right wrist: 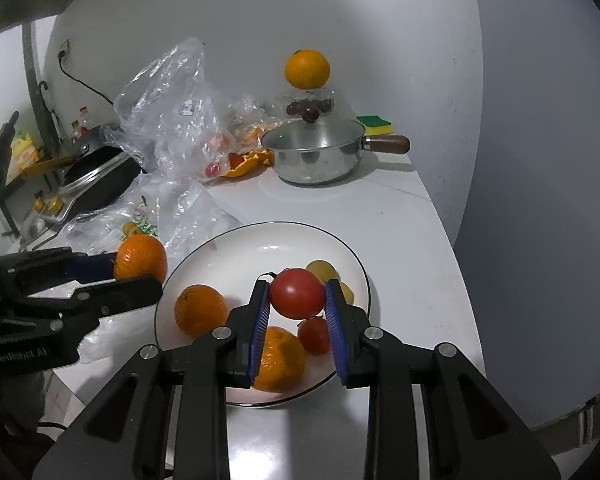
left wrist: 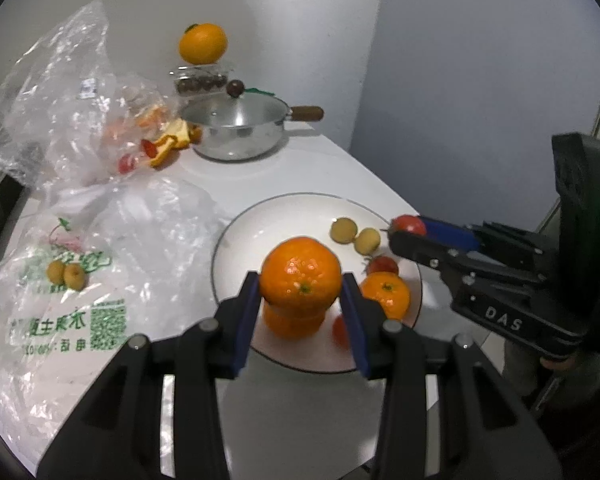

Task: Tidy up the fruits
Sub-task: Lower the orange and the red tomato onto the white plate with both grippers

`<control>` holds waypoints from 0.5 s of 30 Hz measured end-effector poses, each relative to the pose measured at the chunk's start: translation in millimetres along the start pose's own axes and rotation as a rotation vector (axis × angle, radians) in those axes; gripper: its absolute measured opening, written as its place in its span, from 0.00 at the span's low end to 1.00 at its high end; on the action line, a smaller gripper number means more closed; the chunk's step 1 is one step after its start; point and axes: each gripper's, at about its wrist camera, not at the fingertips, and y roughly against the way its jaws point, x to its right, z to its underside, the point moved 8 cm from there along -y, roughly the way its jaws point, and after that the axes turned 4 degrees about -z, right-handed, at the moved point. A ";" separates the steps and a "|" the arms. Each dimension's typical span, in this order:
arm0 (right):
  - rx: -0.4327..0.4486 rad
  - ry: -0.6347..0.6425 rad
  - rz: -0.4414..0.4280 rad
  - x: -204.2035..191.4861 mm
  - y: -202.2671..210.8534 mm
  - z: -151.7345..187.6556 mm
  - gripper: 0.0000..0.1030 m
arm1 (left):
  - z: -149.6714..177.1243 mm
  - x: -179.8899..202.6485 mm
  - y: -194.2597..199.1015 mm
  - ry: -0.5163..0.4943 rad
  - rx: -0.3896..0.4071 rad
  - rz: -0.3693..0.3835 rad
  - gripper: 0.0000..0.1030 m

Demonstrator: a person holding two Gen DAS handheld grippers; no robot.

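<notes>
Below both tongs sits the plate [right wrist: 360, 268] on the bench [right wrist: 400, 216]. Left tongs [left wrist: 300, 292] clamp an orange [left wrist: 300, 272]; right tongs [right wrist: 298, 300] pinch a tomato [right wrist: 297, 294]. Delivery step, I judge: next lower, then release onto bare plate.

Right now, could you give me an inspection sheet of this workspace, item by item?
Surface: white counter, glossy.
Job's things: white plate holding two oranges, a small tomato and yellow fruits.
Clutter: plastic bags, peel scraps, steel saucepan, an orange on a clear container, green sponge, dark pan.
Grippers: left gripper shut on an orange; right gripper shut on a tomato; both over the plate.
Cables: black cord at wall.
Surroundings: white walls.
</notes>
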 end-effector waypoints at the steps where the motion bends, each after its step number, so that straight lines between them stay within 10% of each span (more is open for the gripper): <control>1: -0.003 -0.003 -0.003 1.6 -2.7 0.7 0.29 | -0.4 3.1 -3.4 -0.009 -0.005 0.004 0.40; 15: -0.010 -0.031 -0.033 15.8 -22.0 -1.5 0.29 | -4.7 26.4 -39.8 -0.066 -0.055 0.025 0.40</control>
